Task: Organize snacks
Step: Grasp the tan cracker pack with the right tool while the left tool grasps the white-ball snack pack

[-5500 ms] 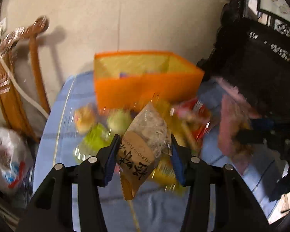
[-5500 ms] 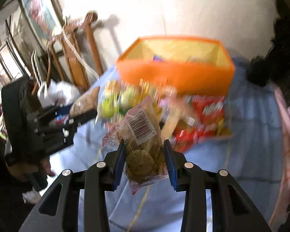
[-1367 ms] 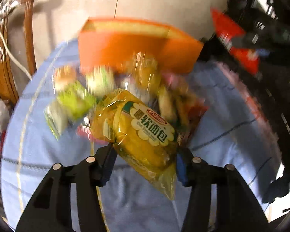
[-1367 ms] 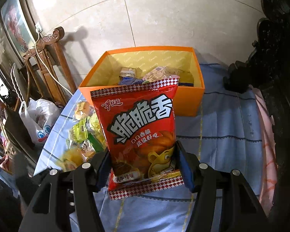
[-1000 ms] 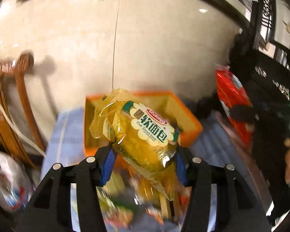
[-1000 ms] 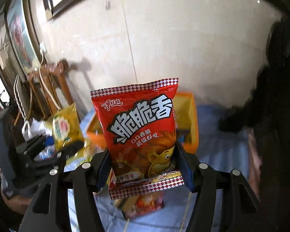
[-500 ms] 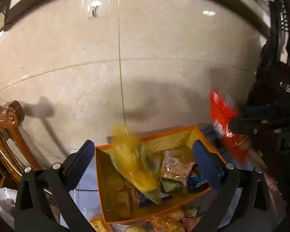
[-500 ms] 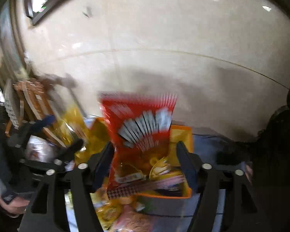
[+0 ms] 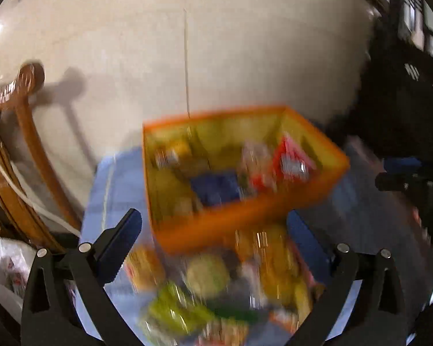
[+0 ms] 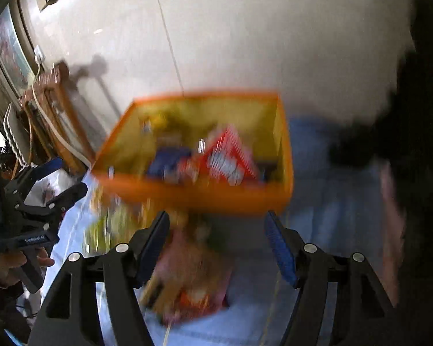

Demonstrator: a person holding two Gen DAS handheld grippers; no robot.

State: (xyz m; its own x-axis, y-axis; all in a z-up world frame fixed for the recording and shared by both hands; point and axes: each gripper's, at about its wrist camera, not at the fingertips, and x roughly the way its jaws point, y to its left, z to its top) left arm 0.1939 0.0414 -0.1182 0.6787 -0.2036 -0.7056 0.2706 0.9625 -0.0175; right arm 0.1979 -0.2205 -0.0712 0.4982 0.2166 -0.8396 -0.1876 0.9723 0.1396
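Nearest, left gripper (image 9: 213,248): jaws at their widest, nothing between them; they have just been opening, and the yellow soft-bread packet they carried a second ago is gone from them, dropped into the box

Right gripper (image 10: 216,242): jaws parted and bare; they too have just been opening, and the red crisp bag (image 10: 228,158) they held a second ago now lies inside the box, tilted, toward its 3 o'clock side

Loose snacks (image 9: 216,282): a blurred heap of yellow, green and red packets on the blue tablecloth (image 10: 326,201), just ahead of both grippers at 6 o'clock of the box; single items cannot be told apart through the blur

Orange box (image 9: 239,222): beyond the heap, open-topped with a yellow lining, part filled; a dark blue packet (image 9: 216,187) near the middle, yellowish shapes at its 9 o'clock side, the dropped bread packet not told apart among them

Wooden chair (image 9: 17,155): at 9 o'clock, off the table's edge; pale wall behind

Reading for the task: two more items are stowed, both grippers are free, and the heap in front is judged the next source; the sorting is well along but not finished
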